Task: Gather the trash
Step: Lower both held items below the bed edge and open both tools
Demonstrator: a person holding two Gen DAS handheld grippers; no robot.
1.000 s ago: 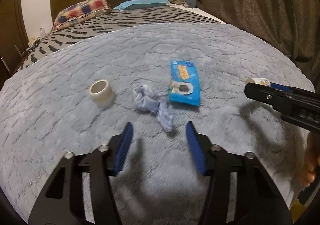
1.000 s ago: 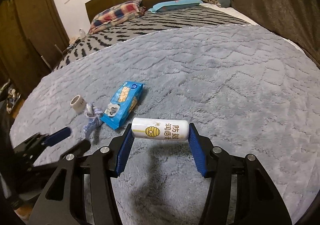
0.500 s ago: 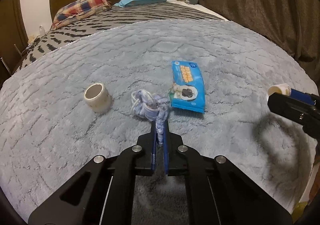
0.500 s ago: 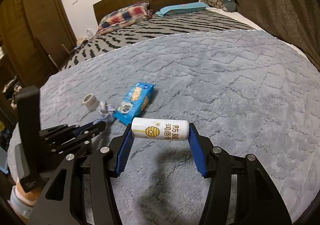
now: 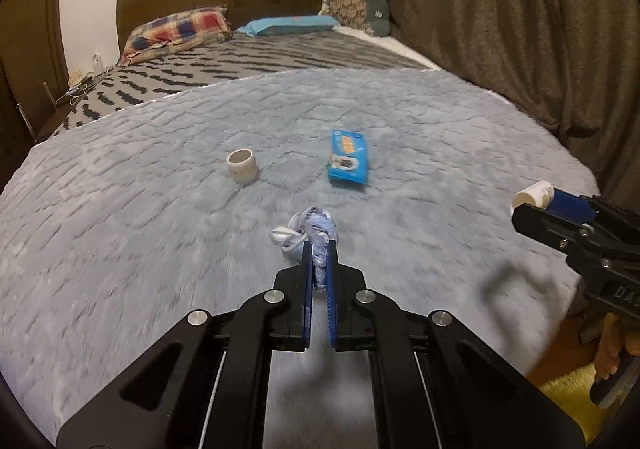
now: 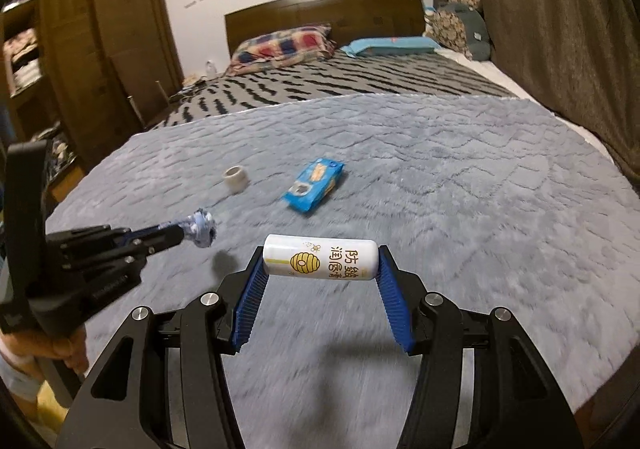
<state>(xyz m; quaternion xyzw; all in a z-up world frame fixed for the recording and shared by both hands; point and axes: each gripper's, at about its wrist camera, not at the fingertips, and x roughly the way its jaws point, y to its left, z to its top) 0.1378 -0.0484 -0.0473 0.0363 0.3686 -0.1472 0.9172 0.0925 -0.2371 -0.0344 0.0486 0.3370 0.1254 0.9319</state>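
Pinching crumpled wad in left gripper jaws | right gripper jaws clamped on white tube

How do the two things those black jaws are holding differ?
The white tube is smooth, rigid and printed with a beehive; the blue-white wad is crumpled and soft. The tube lies crosswise, spanning wide-set jaws; the wad is pinched between nearly closed jaws. Both are held above the grey blanket.

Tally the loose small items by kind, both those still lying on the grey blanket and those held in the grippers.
Tape roll: 1
Blue snack packet: 1
Crumpled blue-white scrap, in left gripper: 1
White tube, in right gripper: 1
Total: 4
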